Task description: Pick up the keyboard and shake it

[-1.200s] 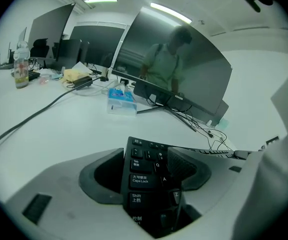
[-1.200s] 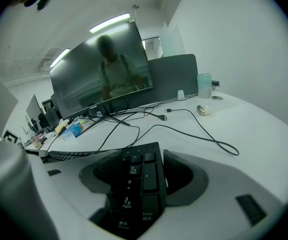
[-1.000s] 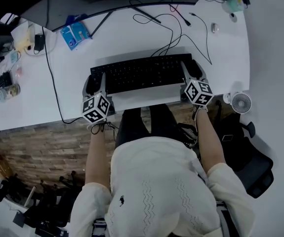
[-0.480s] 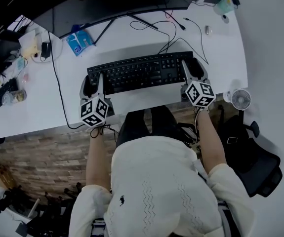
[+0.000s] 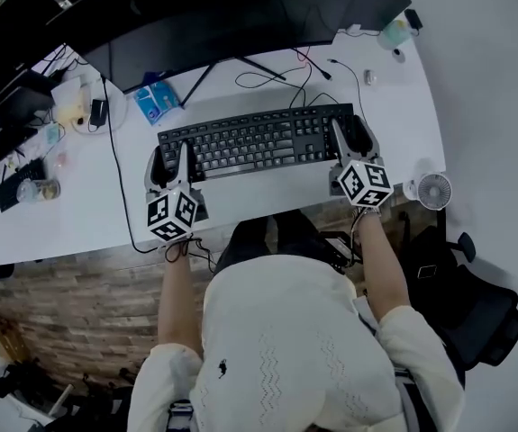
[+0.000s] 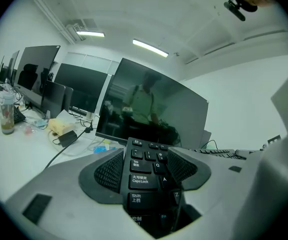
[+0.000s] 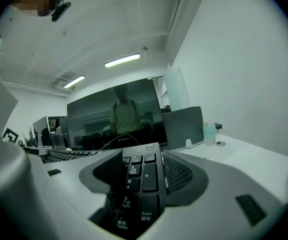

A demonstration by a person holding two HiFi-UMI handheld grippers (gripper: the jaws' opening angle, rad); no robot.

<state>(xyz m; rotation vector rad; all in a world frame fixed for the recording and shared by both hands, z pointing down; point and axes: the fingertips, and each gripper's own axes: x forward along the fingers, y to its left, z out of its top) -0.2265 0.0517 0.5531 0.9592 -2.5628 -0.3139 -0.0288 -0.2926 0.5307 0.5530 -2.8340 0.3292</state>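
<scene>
The keyboard (image 5: 259,140) lies crosswise between the tools, its long axis running from the left gripper (image 5: 170,160) to the right gripper (image 5: 349,140). Each gripper has its jaws closed on one short end, with keys showing between them. Just beyond it a cable (image 5: 281,77) loops over the desk (image 5: 240,196) toward the monitor (image 5: 240,21), and I judge either could hinder a shake; a fan (image 5: 433,190) stands outside the right gripper.

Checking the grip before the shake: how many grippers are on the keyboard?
2. The left gripper clamps the keyboard at its left end, the right gripper at its right end.
</scene>
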